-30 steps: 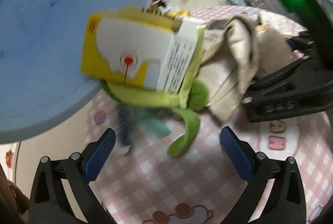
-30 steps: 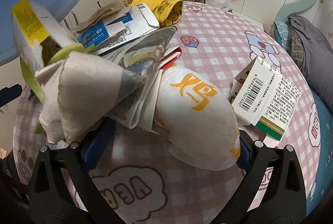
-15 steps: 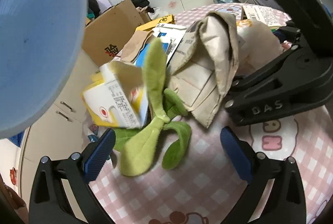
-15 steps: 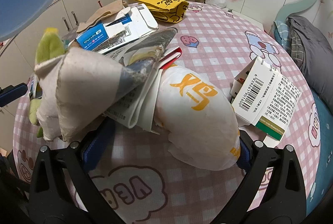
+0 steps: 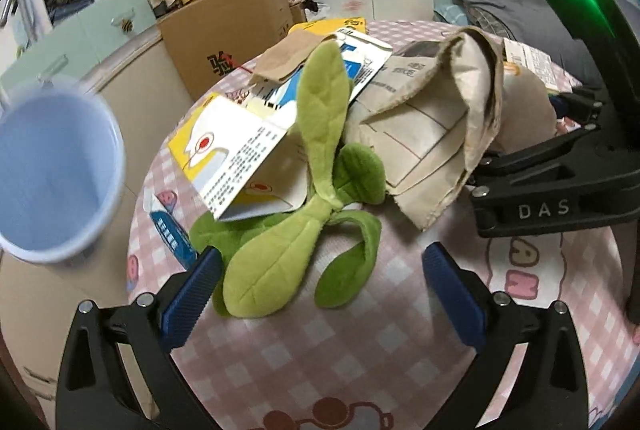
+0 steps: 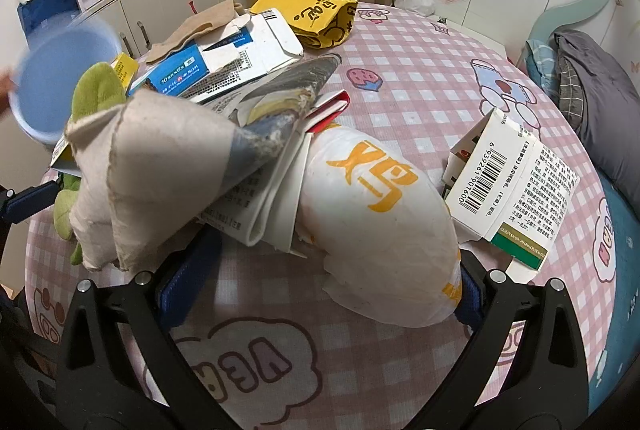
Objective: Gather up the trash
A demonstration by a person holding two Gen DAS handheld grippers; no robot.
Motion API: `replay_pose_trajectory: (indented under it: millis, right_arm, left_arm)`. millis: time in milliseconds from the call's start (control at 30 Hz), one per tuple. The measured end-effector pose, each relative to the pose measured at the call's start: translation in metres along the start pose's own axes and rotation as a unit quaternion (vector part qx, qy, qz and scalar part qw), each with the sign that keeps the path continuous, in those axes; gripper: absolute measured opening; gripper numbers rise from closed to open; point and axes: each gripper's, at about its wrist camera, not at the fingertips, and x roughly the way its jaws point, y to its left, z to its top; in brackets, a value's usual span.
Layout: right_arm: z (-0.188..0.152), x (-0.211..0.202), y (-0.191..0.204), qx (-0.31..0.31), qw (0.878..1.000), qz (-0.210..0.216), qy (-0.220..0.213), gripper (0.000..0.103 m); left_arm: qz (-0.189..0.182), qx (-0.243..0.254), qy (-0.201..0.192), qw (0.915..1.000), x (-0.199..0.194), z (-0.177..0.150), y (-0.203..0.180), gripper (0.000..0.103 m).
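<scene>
The right tool is clamped on a white crumpled paper bag with orange print and folded newspaper, lying on the round pink-checked desk. The left tool is spread wide, empty, its left finger touching a green plush leaf toy. A yellow-and-white carton leans on the toy. A blue plastic bucket is beyond the desk edge, to the left.

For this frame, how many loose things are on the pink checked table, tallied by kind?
Printed cartons: 3, the yellow carton, the blue and white carton, the barcode carton
Paper bags: 2, the white bag, the yellow bag
Folded newspaper: 1
Green plush sprout: 1
Beige sock: 1
Total: 8
</scene>
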Motion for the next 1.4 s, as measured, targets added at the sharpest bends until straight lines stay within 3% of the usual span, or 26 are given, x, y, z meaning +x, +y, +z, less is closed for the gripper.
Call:
replay_pose_trajectory:
  millis: [600, 1200, 1400]
  right_arm:
    - [-0.001, -0.001, 0.0, 0.0, 1.0, 0.0, 0.0, 0.097]
    - [-0.001, -0.001, 0.001, 0.0, 1.0, 0.0, 0.0, 0.097]
    - [-0.001, -0.001, 0.001, 0.0, 1.0, 0.0, 0.0, 0.097]
  left_arm:
    - [-0.042, -0.049, 0.01, 0.9979, 0.006, -0.009, 0.016, 0.099]
    - [-0.043, -0.05, 0.01, 0.9978, 0.007, -0.01, 0.016, 0.099]
    - [-0.029, -0.047, 0.028, 0.9981, -0.001, -0.011, 0.013, 0.099]
